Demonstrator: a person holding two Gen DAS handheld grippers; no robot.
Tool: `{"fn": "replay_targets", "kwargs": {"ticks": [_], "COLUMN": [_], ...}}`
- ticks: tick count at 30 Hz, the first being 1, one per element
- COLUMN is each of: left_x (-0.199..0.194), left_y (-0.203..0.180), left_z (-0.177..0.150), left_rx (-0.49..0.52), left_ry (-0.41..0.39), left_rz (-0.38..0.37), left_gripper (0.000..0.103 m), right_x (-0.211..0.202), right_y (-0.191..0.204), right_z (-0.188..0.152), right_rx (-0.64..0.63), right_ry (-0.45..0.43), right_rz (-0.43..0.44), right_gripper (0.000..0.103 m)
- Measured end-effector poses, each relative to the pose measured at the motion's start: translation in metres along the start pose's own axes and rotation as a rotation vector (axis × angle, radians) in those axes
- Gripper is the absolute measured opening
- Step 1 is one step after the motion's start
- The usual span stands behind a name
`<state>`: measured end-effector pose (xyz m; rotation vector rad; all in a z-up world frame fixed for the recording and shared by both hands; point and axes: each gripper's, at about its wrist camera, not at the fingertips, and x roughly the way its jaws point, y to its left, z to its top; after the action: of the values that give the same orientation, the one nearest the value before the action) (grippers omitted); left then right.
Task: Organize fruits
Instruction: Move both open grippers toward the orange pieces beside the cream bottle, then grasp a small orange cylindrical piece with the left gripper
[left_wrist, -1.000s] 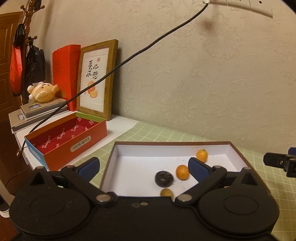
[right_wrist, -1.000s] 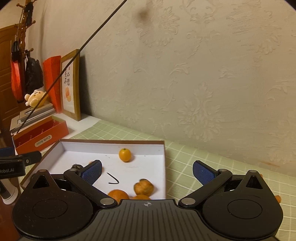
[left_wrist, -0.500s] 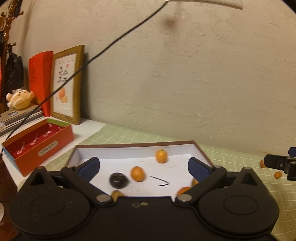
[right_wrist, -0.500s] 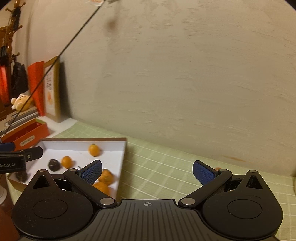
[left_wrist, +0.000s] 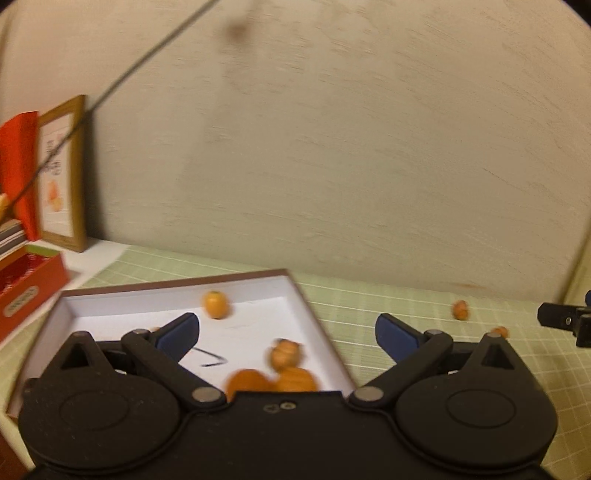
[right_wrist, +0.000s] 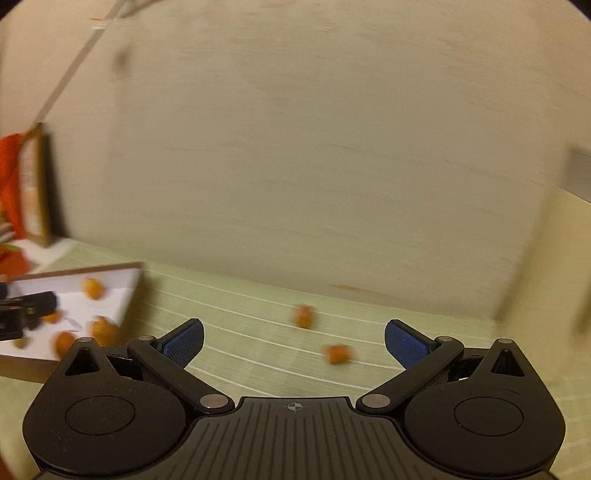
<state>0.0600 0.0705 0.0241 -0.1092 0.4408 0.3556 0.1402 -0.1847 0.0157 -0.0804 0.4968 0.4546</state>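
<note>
My tray (left_wrist: 110, 299) holds several oranges (left_wrist: 216, 304); two more (right_wrist: 303, 316) lie on the desk (right_wrist: 240, 332). Both my grippers (left_wrist: 287, 332) (right_wrist: 293, 338) are spread, empty.

Several small orange fruits (left_wrist: 215, 304) are seen inside the shallow white box (left_wrist: 295, 295), blurred. Two more orange fruits (right_wrist: 338, 353) lie loose on the green counter (right_wrist: 258, 332), right of the box, apart.

A lived-in home room: a table under a pale green checked cloth (left_wrist: 369, 295) stands against beige patterned wallpaper (left_wrist: 332, 147). At the table's far left corner a wooden-framed calligraphy picture (left_wrist: 62, 173) leans on the wall beside an upright red paper folder (left_wrist: 16, 166) and an open red cardboard gift box (left_wrist: 26, 284).
</note>
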Motion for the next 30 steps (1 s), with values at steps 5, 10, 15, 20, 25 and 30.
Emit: {"fn": "replay_targets", "kwargs": {"ticks": [5, 10, 15, 20, 25, 30], "left_x": [0.016, 0.035, 0.060, 0.083, 0.102, 0.120], "left_y": [-0.041, -0.087, -0.134, -0.185, -0.218, -0.230], "left_z": [-0.003, -0.008, -0.016, -0.023, -0.035, -0.035], "left_rx": [0.036, 0.077, 0.115, 0.147, 0.158, 0.133], "left_ry": [0.020, 0.039, 0.079, 0.103, 0.151, 0.178], "left_rz": [-0.062, -0.128, -0.202, -0.245, -0.276, -0.244], "left_gripper": [0.095, 0.094, 0.084, 0.072, 0.062, 0.048], "right_x": [-0.005, -0.014, -0.017, -0.012, -0.004, 0.007], "right_y": [-0.051, -0.097, -0.145, -0.190, -0.208, -0.217], "right_z": [-0.014, -0.027, -0.038, -0.048, -0.047, -0.051], "right_rx": [0.055, 0.098, 0.175, 0.262, 0.289, 0.287], "right_ry": [0.024, 0.024, 0.032, 0.055, 0.047, 0.062], "right_rz": [-0.132, -0.223, -0.317, -0.356, -0.379, -0.384], "right_gripper": [0.103, 0.103, 0.103, 0.103, 0.103, 0.103]}}
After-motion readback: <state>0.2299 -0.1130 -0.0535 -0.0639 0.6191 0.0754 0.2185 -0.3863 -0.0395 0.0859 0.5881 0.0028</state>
